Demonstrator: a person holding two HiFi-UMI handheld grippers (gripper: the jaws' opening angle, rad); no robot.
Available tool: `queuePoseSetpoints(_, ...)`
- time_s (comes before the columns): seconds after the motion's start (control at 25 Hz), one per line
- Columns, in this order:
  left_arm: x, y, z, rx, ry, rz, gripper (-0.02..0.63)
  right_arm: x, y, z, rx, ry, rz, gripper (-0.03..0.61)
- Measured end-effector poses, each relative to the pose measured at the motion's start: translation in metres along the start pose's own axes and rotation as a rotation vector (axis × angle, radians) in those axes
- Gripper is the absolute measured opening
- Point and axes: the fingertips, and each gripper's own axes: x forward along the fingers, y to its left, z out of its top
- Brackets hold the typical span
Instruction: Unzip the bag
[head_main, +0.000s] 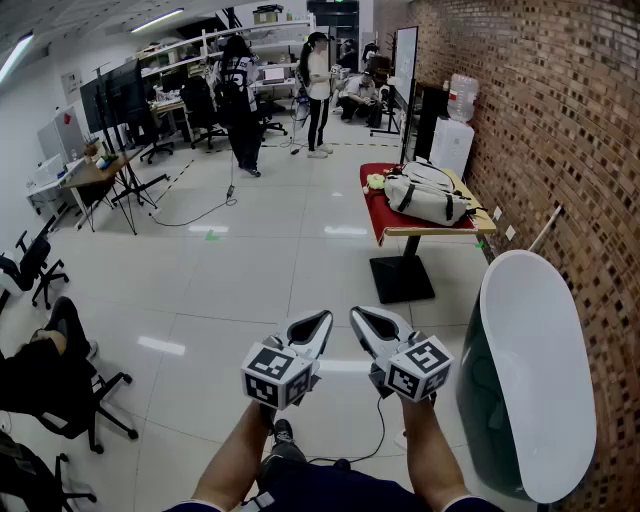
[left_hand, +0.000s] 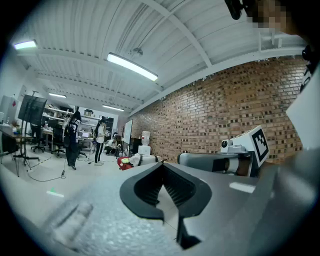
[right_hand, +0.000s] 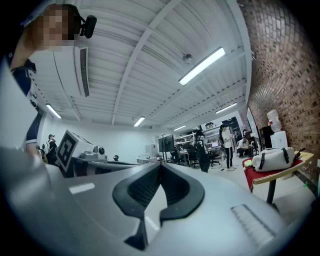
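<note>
A white bag with dark straps lies on a red-topped table by the brick wall, a few steps ahead of me. It also shows far off as the bag in the left gripper view and the bag in the right gripper view. My left gripper and right gripper are held side by side in front of me, well short of the table. Both are shut, tips touching, with nothing in them. The left gripper and right gripper each point into the room.
A white tub-shaped thing stands close at my right against the brick wall. Office chairs are at my left. People stand at desks far back. A water dispenser is behind the table. A cable lies by my feet.
</note>
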Motion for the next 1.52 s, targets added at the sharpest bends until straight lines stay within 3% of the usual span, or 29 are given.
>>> queuePoseSetpoints(0.48, 0.038, 0.068, -0.025, -0.043, 0.037, -0.011, 0.003, 0.041, -0.043, -0.024, 0.038, 0.049, -0.041, 0.006)
queuePoseSetpoints(0.84, 0.105, 0.157, -0.015, -0.076, 0.048, -0.123, 0.003, 0.124, -0.107, -0.011, 0.055, 0.066, -0.168, 0.006)
queuePoseSetpoints(1.08, 0.145, 0.217, 0.004, -0.066, 0.048, -0.181, 0.003, 0.178, -0.152, 0.000, 0.001, 0.090, -0.247, 0.006)
queuePoseSetpoints(1.28, 0.181, 0.231, 0.009, -0.100, 0.091, -0.232, 0.003, 0.195, -0.188, -0.004, 0.015, 0.107, -0.288, 0.006)
queuePoseSetpoints(1.52, 0.245, 0.251, -0.003, -0.062, 0.096, -0.255, 0.003, 0.212, -0.242, -0.018, 0.049, 0.111, -0.322, 0.006)
